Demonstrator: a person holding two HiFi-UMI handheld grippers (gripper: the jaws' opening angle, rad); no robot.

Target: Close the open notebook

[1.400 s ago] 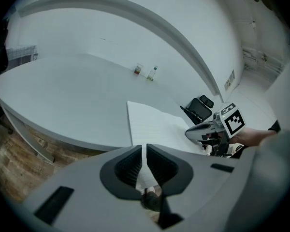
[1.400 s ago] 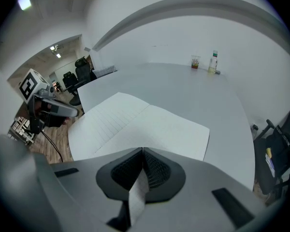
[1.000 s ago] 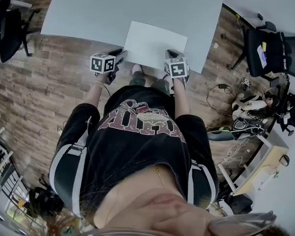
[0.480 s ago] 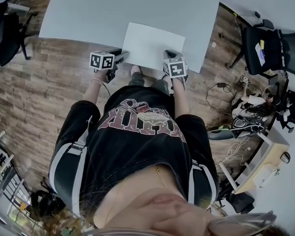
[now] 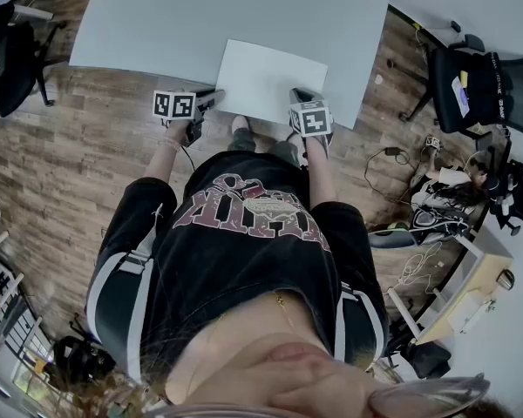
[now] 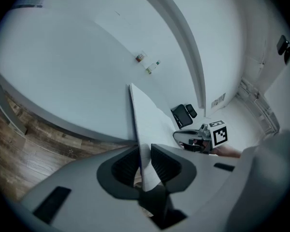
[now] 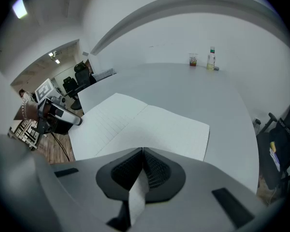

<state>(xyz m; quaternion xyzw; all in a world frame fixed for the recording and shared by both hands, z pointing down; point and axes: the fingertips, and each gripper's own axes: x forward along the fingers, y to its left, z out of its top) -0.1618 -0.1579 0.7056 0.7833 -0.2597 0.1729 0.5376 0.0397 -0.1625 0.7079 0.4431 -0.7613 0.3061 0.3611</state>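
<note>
The white open notebook with lined pages [image 5: 270, 81] lies flat on the pale grey surface [image 5: 200, 16], right at the edge nearest the person. Its fold [image 7: 128, 124] runs away from the person and sits about halfway between the two claws. So one page is on the left side and one page is on the right side.

The left claw [image 6: 145, 152] is at the near left corner of the notebook. It comes in from the side, low and almost flat with the surface. It is about half open, and its jaws have just been closing. The thin edge of the left page is between them. One pad is right at the paper, but there looks to be a little room on the other side. I think it is not pinching yet.

The right claw [image 7: 143, 151] is at the near right corner and points down more steeply. Its jaws are pressed together on a small bit of the right page. A strip of white paper pokes out under them.

Both claws are just as near to the notebook. To close it, one page has to swing up, go over the fold and land on the other page. That is a move sideways across the fold, not forward. The left page would go to the right, or the right page to the left. I cannot tell which one will turn.
</note>
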